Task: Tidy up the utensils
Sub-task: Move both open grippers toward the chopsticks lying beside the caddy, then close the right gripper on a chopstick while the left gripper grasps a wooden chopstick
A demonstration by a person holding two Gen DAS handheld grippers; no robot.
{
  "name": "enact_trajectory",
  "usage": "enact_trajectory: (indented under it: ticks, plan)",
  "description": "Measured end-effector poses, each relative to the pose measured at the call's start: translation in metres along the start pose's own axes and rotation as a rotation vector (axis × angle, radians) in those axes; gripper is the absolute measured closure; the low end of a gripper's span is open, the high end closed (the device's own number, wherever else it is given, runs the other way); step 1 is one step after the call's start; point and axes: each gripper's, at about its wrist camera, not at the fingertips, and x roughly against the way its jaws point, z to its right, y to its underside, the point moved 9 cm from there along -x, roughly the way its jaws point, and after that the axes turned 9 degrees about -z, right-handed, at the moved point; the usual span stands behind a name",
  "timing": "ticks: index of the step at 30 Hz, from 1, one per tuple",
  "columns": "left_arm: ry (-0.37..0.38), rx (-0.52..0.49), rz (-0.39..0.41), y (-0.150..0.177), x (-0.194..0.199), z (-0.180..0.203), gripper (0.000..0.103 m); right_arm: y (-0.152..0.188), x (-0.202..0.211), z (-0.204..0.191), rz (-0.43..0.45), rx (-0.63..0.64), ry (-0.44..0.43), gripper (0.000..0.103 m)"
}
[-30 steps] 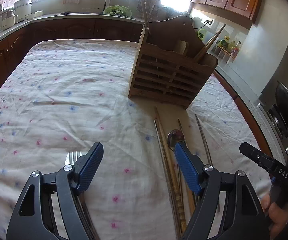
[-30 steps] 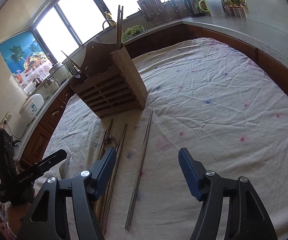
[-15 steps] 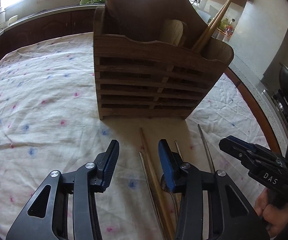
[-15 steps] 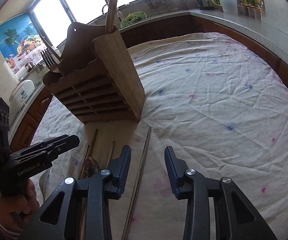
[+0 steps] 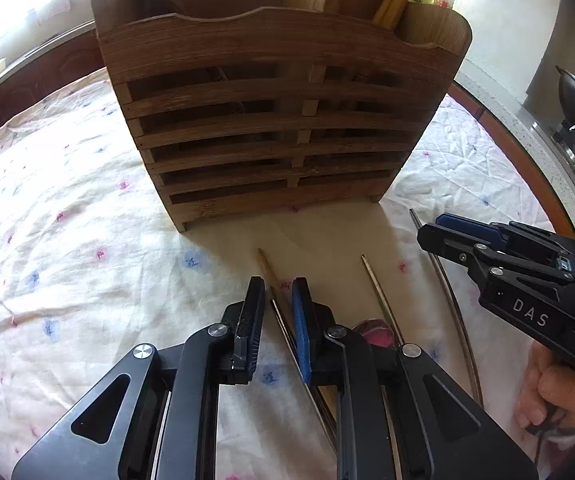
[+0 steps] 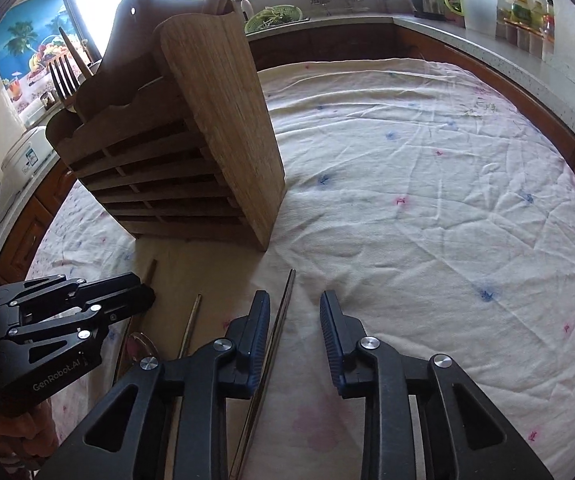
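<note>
Nearby, four chopsticks (one spoon) face one holder.

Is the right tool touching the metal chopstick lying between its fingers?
Cannot tell. In the right wrist view, the thin metal chopstick runs close beside the right tool's left finger; no gap or contact shows plainly.

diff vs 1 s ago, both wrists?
Both grippers moved forward toward the wooden utensil holder and narrowed. The left gripper now straddles a wooden chopstick and a metal one lying alongside; the right gripper has a metal chopstick between its fingers. Neither has clamped yet. The holder, the loose utensils and the tablecloth are unmoved.
</note>
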Motion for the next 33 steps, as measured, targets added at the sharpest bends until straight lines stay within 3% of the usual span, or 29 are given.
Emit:
enact_trajectory:
  ticks: [7,9,11,15,22,33]
  plan:
    - [-0.025,0.0,-0.011,-0.009,-0.004,-0.001,0.09,0.001,-0.004,-0.01,-0.007,0.07,0.054,0.079]
    - [-0.039,-0.013,0.0,-0.012,-0.005,0.003,0.091,0.001,-0.005,-0.011,-0.003,0.078,0.063,0.082]
    - [-0.051,-0.02,0.006,-0.013,-0.006,0.004,0.093,0.0,-0.005,-0.01,0.0,0.071,0.055,0.094]
    - [-0.038,-0.02,0.012,-0.006,0.004,0.01,0.097,0.002,0.0,-0.007,-0.006,0.021,-0.007,0.099]
    - [0.004,-0.012,0.106,0.009,0.053,0.021,0.099,0.01,0.033,-0.009,0.035,-0.027,-0.093,0.099]
    - [0.101,0.038,0.293,0.042,0.162,0.015,0.099,0.015,0.126,-0.02,0.197,-0.033,-0.153,0.099]
